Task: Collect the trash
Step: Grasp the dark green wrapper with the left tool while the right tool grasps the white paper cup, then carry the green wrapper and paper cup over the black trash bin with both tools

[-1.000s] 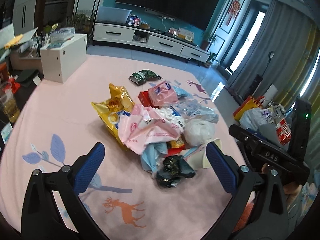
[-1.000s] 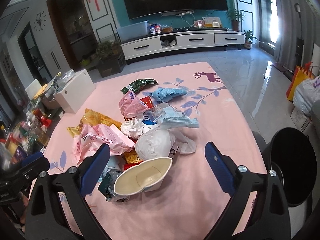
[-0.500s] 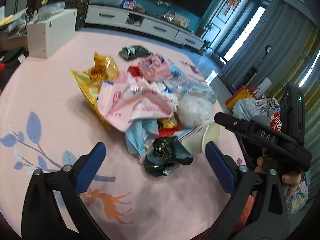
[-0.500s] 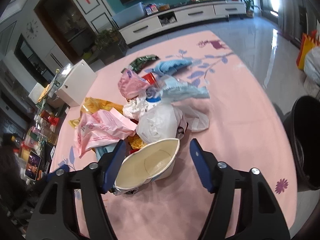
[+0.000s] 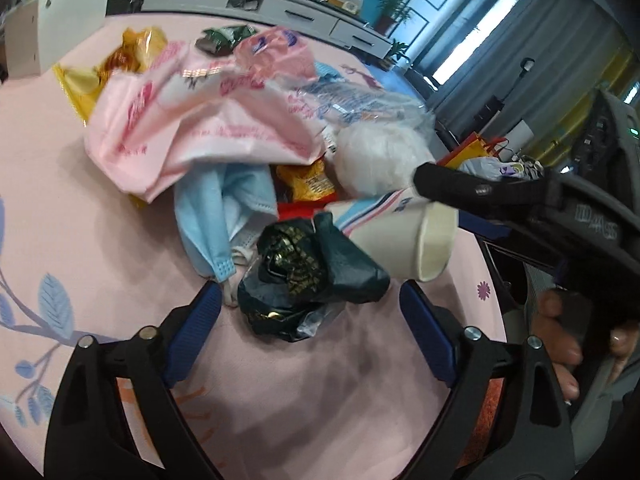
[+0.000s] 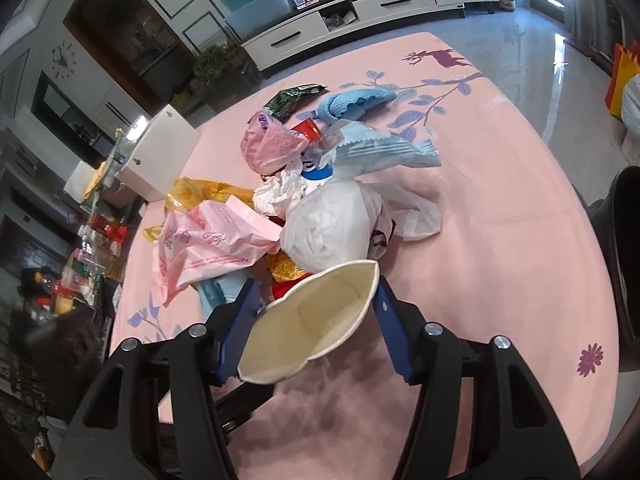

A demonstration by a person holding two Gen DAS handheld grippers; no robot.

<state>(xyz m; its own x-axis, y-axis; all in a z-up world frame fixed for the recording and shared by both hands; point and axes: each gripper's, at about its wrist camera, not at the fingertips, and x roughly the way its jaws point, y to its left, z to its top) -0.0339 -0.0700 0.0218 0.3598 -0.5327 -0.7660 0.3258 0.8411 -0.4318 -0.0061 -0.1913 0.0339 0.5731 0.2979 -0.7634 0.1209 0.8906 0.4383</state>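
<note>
Two grippers work the trash pile at once: the right gripper (image 6: pixel 314 318) has just been closing and squeezes the paper cup (image 6: pixel 316 320), while the left gripper (image 5: pixel 310 312), narrowing but unclamped, straddles the dark wrapper (image 5: pixel 308 276) at twelve o'clock.

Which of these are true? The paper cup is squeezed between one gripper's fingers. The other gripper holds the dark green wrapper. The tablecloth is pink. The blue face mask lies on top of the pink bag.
1. True: the right gripper pinches the paper cup, squashing its rim.
2. False: the left gripper is open around the dark green wrapper, not gripping it.
3. True: the tablecloth is pink.
4. False: the blue face mask lies partly under the pink bag.
</note>
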